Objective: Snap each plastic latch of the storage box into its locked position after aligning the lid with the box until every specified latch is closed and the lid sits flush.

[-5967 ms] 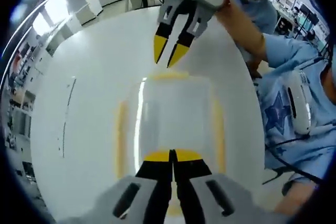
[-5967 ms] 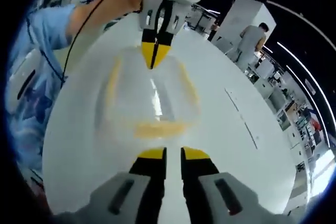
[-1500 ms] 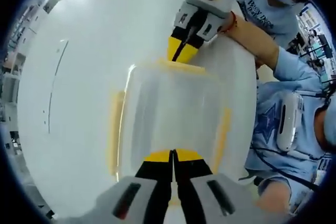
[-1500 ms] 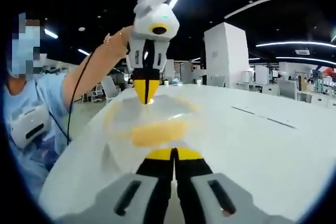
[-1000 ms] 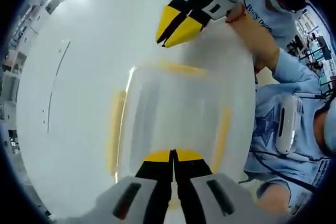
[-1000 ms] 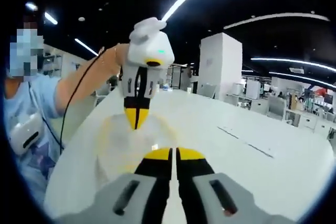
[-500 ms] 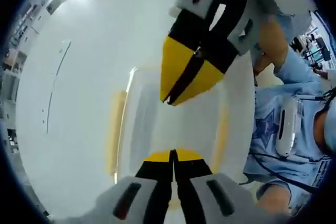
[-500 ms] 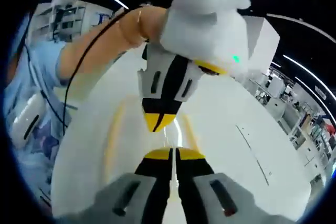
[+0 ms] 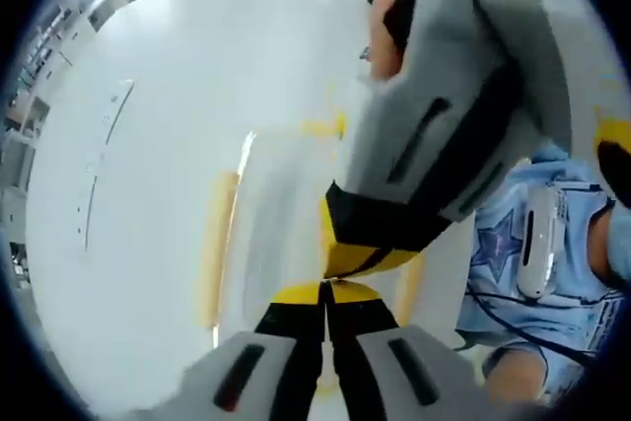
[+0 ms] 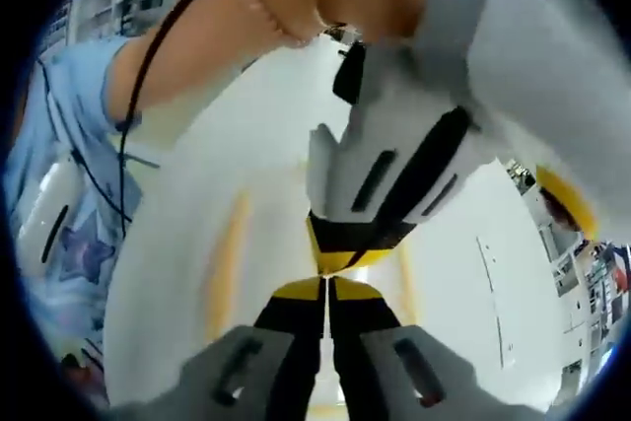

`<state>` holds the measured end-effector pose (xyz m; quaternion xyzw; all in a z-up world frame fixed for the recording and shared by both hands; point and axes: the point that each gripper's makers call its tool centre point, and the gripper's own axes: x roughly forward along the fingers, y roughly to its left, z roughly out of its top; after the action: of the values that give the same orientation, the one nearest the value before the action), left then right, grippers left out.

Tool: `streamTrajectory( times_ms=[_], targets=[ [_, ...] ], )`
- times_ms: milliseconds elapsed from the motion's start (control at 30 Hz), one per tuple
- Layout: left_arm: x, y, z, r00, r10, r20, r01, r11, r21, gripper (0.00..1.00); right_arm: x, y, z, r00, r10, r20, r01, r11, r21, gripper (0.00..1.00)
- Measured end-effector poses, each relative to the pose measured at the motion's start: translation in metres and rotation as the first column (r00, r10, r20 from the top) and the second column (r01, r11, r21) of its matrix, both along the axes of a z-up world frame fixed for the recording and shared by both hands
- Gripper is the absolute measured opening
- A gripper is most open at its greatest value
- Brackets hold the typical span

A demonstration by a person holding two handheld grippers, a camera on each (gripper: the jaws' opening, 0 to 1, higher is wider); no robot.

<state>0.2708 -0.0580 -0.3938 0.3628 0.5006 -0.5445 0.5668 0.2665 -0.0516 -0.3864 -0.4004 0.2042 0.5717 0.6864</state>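
My left gripper view looks down on the storage box (image 9: 271, 234), which sits on the white surface (image 9: 148, 145), with a yellow latch (image 9: 213, 244) along its side and another at its far end (image 9: 320, 128). My right gripper view sees the storage box (image 10: 266, 244) from the opposite end and takes in my forearm (image 10: 227, 36) reaching over it. Over the storage box's middle my two grippers meet tip to tip, each hiding much of the lid from the other's camera. My left gripper (image 9: 323, 292) has its jaws pressed together on nothing; my right gripper (image 10: 325, 289) is likewise closed and empty.
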Motion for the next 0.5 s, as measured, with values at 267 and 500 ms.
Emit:
streamTrajectory(
  times_ms=[267,500],
  targets=[
    [0.0008,-0.0002,0.0002,1.000,0.003,-0.017,-0.004,0.998,-0.061,0.00,0.0007,-0.0009,-0.0029,0.999,0.007,0.037,-0.004,0.997,-0.080,0.00],
    [-0.0030,-0.0004,0.0034,0.997,-0.079,-0.011,0.074,0.972,-0.221,0.00,0.0024,-0.0009,-0.0033,0.999,-0.011,0.044,0.018,0.986,-0.168,0.00]
  ],
)
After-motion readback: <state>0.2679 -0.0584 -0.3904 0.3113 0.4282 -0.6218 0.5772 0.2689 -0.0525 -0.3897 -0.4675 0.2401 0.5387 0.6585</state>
